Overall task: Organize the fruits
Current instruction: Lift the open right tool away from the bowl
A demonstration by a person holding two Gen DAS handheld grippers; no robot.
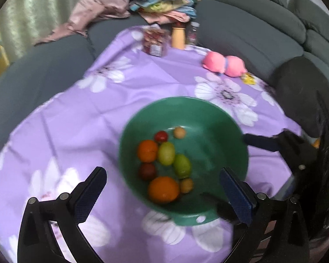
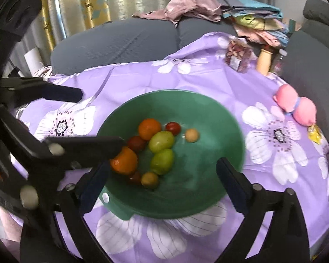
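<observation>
Purple floral tablecloth point(image 1: 129, 92); near its front edge, green bowl point(image 1: 210, 118) holding 8 fruits point(image 1: 166, 153). Above bowl's rim, left gripper point(image 1: 163, 194) and right gripper point(image 2: 162, 179), both spread wide, pinching nothing.

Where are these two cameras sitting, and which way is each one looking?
Left wrist: rides on the left gripper, looking down along its open fingers at the green bowl of fruit; the right gripper shows at the right edge.
Right wrist: rides on the right gripper, also open, facing down at the bowl; the left gripper crosses the left side.
Shared: bowl, purple cloth, pink toy, grey sofa.
</observation>
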